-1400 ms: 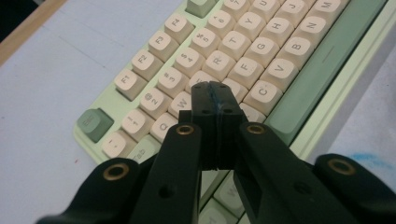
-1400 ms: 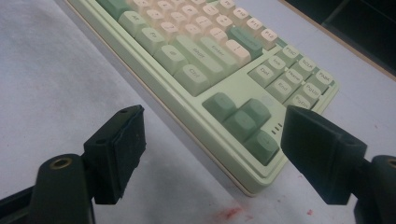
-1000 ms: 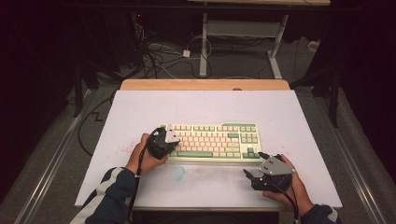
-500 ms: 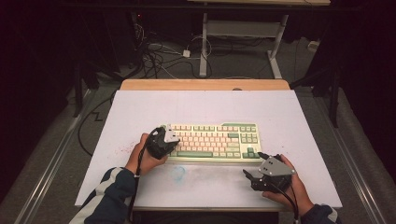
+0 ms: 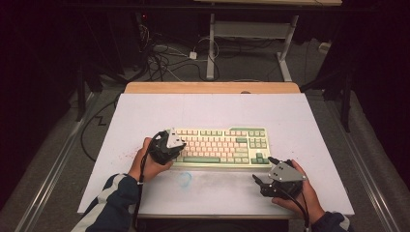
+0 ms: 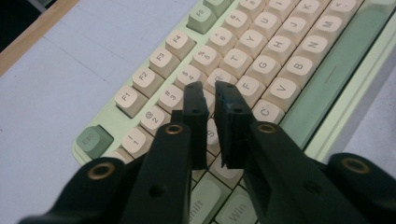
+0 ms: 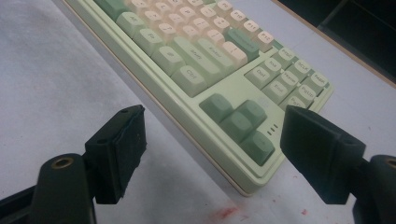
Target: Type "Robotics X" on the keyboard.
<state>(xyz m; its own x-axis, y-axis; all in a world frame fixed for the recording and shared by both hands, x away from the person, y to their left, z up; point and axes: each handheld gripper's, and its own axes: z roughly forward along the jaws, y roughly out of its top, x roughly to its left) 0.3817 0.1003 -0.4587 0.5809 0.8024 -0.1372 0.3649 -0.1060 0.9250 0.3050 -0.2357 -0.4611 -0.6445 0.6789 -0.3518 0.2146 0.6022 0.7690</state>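
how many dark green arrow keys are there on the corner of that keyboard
4: on the keyboard, one arrow key sits alone in the upper row, and three, the middle one among them, line the row below, by the near right corner.
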